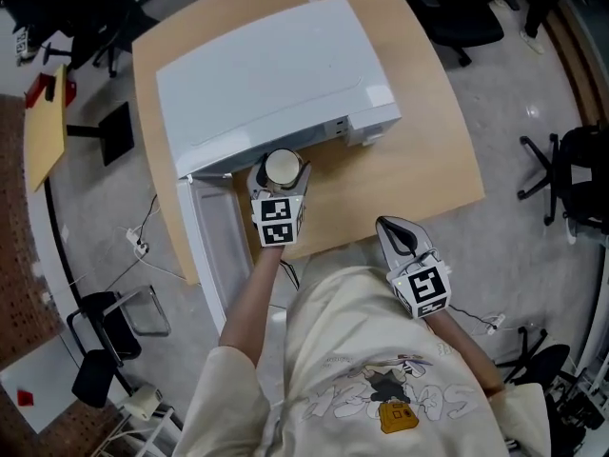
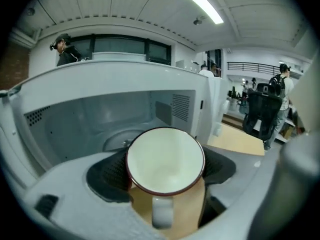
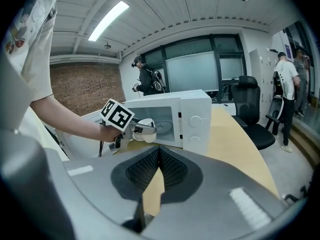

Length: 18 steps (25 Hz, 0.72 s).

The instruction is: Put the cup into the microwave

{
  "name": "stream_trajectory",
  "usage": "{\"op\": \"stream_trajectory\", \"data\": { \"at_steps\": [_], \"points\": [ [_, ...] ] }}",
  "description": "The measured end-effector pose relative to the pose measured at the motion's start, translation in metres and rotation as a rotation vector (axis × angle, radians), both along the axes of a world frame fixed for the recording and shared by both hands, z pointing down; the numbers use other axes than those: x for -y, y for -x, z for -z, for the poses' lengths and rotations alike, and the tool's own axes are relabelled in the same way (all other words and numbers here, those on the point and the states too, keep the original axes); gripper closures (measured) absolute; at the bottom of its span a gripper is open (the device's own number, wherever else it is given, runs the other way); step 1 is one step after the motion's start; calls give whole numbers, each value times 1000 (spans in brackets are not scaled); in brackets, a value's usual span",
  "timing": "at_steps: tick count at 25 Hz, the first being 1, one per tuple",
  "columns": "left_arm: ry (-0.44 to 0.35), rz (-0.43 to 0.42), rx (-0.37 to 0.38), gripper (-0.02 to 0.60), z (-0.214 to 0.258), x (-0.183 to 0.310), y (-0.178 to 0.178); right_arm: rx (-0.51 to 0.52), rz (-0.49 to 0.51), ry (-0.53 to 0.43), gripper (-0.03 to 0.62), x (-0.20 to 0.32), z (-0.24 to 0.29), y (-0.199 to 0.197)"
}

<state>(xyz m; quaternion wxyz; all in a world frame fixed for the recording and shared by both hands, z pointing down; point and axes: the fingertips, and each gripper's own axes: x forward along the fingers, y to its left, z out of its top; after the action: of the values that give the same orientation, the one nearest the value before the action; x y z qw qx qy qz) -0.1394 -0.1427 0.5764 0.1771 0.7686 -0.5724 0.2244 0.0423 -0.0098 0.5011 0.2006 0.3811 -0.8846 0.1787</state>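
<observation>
A white cup (image 1: 282, 168) with a dark red rim (image 2: 165, 160) sits between the pads of my left gripper (image 1: 279, 190), which is shut on it, handle toward the camera. The cup hangs in the air just in front of the white microwave (image 1: 271, 69), whose door (image 1: 213, 246) hangs open to the left. In the left gripper view the cavity with its glass turntable (image 2: 120, 140) lies straight ahead. From the right gripper view the cup (image 3: 143, 129) is at the cavity's mouth. My right gripper (image 1: 398, 237) rests shut and empty near the table's front edge.
The microwave stands on a wooden table (image 1: 419, 160). Its control panel with two knobs (image 3: 195, 119) is on the right of the cavity. Office chairs (image 1: 571, 174) stand on the grey floor to the right, and people stand in the background (image 3: 286, 89).
</observation>
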Motion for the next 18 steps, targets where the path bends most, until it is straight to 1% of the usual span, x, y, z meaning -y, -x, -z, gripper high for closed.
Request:
{"op": "stream_trajectory", "data": {
  "at_steps": [4, 8, 11, 14, 18],
  "points": [
    [25, 117, 17, 177, -3, 24, 36, -13, 22, -5, 588, -1, 1, 6],
    [59, 186, 46, 178, -15, 43, 64, -27, 7, -16, 588, 0, 7, 9],
    [59, 198, 50, 176, -20, 59, 70, -43, -19, -19, 588, 4, 7, 3],
    [53, 188, 53, 176, -23, 71, 67, -55, -53, -14, 588, 5, 6, -5],
    [36, 195, 33, 175, -22, 78, 65, -65, -75, -9, 588, 5, 6, -9]
  ]
}}
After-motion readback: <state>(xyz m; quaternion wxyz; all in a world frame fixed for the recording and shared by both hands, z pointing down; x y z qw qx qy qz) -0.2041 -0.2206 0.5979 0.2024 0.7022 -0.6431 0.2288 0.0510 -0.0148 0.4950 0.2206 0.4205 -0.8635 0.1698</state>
